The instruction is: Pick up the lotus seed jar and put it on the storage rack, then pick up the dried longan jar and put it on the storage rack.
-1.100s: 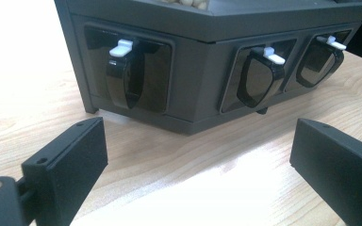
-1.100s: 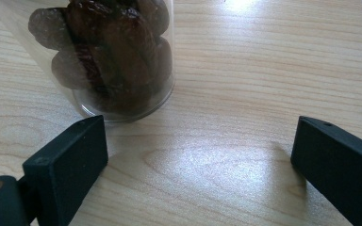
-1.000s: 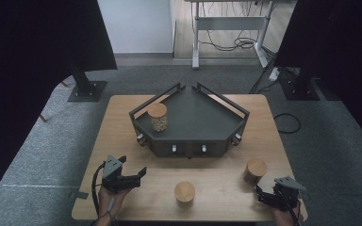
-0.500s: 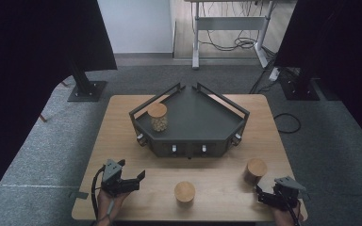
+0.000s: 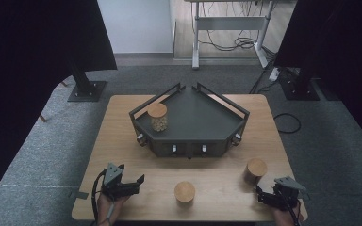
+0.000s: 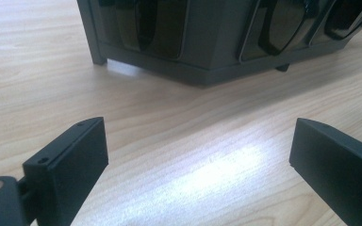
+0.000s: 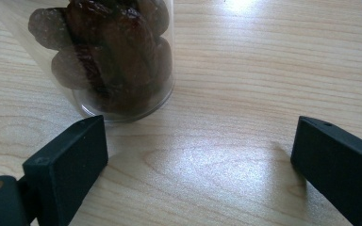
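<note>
Resting grippers: left gripper [image 5: 139, 181] and right gripper [image 5: 260, 196] lay on the counter [image 5: 217, 188], fingers apart, empty.
Done: one jar [image 5: 158, 117] stood on the tray [image 5: 202, 117].
Left, judging: two jars [image 5: 185, 192] [image 5: 256, 170] waited on the counter.

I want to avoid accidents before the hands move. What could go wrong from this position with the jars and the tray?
1. The right gripper is open beside the jar of dark fruit, which sits off-centre toward one jaw; closing now might knock the glass over.
2. The middle jar stands near the table edge; a careless sweep by the open left gripper could push it off.
</note>
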`<state>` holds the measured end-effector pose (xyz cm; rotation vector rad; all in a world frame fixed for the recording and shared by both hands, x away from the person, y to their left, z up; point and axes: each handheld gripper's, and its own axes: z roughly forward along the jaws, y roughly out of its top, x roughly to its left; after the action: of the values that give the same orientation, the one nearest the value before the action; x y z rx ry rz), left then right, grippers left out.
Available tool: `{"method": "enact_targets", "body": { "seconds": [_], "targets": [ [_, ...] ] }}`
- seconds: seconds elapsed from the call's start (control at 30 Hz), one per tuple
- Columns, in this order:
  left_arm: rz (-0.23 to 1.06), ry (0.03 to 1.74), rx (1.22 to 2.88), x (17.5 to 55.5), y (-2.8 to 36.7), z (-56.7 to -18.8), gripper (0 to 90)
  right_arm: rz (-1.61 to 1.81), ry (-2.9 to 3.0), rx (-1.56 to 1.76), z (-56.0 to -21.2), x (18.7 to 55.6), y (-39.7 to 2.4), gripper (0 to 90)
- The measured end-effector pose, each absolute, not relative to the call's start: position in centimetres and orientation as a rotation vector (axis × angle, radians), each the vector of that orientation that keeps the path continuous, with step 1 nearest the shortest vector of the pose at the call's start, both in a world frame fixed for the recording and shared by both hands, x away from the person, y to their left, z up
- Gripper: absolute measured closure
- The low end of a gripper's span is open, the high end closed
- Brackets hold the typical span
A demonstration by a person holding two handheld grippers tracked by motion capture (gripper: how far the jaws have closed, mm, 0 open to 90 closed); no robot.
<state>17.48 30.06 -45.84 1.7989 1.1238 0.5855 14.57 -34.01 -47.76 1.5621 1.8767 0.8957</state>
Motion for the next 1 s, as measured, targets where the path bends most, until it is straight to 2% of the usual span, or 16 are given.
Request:
{"method": "enact_targets", "body": {
  "seconds": [1.0],
  "targets": [
    [0.578,1.202,1.891,18.38,29.73,-46.62,4.5,0.898,1.878,1.544,-47.4,14.2,-33.97,2.5]
  ]
}}
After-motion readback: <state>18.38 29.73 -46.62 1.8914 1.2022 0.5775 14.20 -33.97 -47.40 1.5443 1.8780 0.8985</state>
